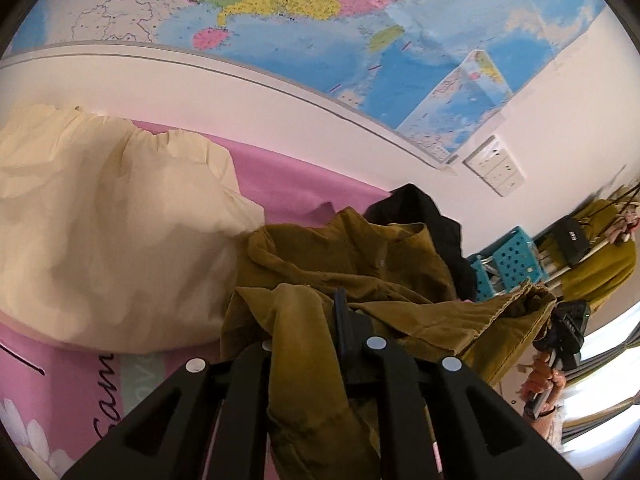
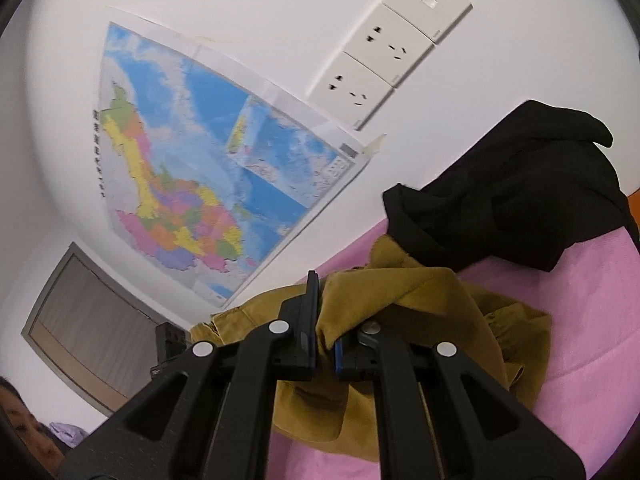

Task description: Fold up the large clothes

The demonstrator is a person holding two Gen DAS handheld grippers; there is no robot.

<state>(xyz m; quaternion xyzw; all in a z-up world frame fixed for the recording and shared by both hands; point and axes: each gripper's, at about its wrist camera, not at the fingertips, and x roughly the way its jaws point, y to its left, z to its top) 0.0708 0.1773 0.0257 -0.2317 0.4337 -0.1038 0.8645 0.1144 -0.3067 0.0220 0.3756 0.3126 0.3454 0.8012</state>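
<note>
Your bed [image 1: 304,184] with its pink sheet carries a cream pillow [image 1: 104,224], a black garment [image 2: 516,188] and the mustard garment [image 1: 360,264], bunched and part-lifted so you can spread it for folding. Your left hand-held gripper [image 1: 320,320] and right hand-held gripper [image 2: 325,304] each pinch its cloth. The teal crates' [image 1: 512,260] contents are unclear.

Both views bright, even daylight. Window [image 1: 600,380] blown out at left view's lower right. Heavy fisheye bending, dark vignette at corners. Map [image 2: 208,184] slightly motion-blurred in right view; shadows soft.
</note>
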